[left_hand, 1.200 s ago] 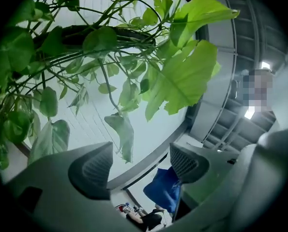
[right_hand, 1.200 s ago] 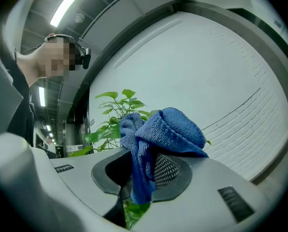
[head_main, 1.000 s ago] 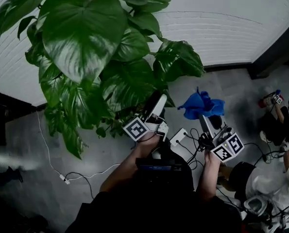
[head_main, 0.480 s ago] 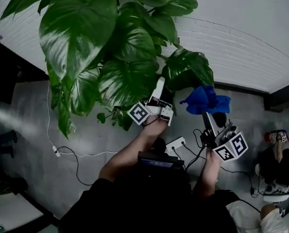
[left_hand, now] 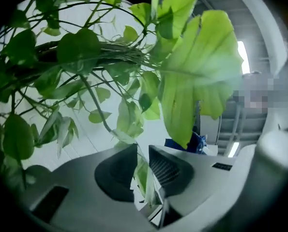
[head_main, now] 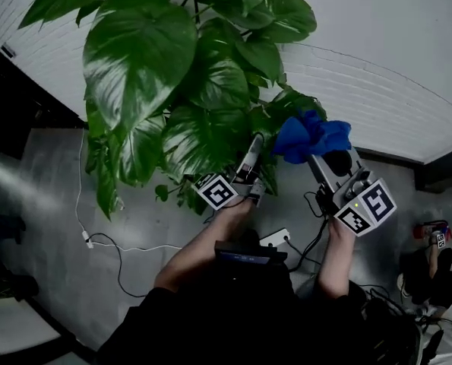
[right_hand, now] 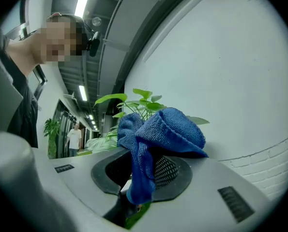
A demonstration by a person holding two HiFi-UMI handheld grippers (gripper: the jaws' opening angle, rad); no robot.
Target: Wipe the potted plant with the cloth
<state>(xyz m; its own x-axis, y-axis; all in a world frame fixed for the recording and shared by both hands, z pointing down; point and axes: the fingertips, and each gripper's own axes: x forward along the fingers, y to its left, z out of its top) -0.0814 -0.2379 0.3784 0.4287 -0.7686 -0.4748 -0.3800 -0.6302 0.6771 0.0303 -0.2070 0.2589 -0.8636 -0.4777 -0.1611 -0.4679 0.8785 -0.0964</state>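
Observation:
The potted plant (head_main: 188,90) spreads large glossy green leaves across the upper left of the head view. My left gripper (head_main: 256,144) reaches up into its lower foliage. In the left gripper view its jaws (left_hand: 141,153) have just been closing and now pinch a thin leaf (left_hand: 143,175) between the pads. A broad pale leaf (left_hand: 192,81) hangs just above. My right gripper (head_main: 317,157) is shut on the bunched blue cloth (head_main: 309,135), held against the leaves at the plant's right side. The cloth (right_hand: 158,129) drapes over the right jaws (right_hand: 144,170).
A white brick wall (head_main: 377,90) stands behind the plant. On the grey floor lie a white power strip (head_main: 275,238) and a white cable (head_main: 119,243). Dark gear sits at the far right (head_main: 434,238). A distant person (right_hand: 75,139) stands in a corridor.
Both grippers rose toward the plant. The blue cloth moved up from beside the foliage to its right-hand leaves. The left jaws, open earlier, have closed on a leaf.

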